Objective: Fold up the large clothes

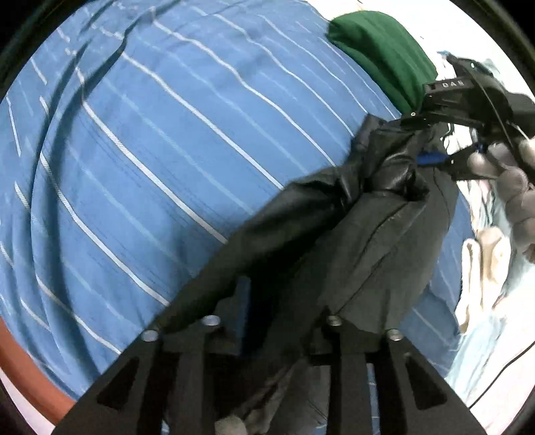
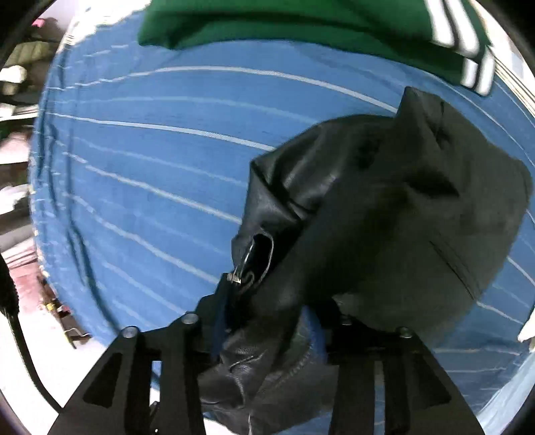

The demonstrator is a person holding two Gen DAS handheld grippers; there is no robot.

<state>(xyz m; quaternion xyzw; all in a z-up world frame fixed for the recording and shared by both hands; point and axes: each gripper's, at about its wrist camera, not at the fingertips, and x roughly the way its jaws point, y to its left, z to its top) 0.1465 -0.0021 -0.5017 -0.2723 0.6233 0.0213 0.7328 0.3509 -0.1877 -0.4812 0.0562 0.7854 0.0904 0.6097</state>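
A black leather-like jacket hangs stretched between my two grippers above a blue striped bedsheet. My left gripper is shut on one end of the jacket; its blue pads are mostly hidden by the cloth. In the left wrist view my right gripper holds the far end at the upper right, in a gloved hand. In the right wrist view my right gripper is shut on the bunched jacket, with a zipper pull showing near the left pad.
A folded green garment lies on the sheet at the far side; it shows in the right wrist view with white-striped cuffs. Light clothes lie piled at the right. The bed's red-brown edge runs lower left. Clutter stands beyond the bed's left edge.
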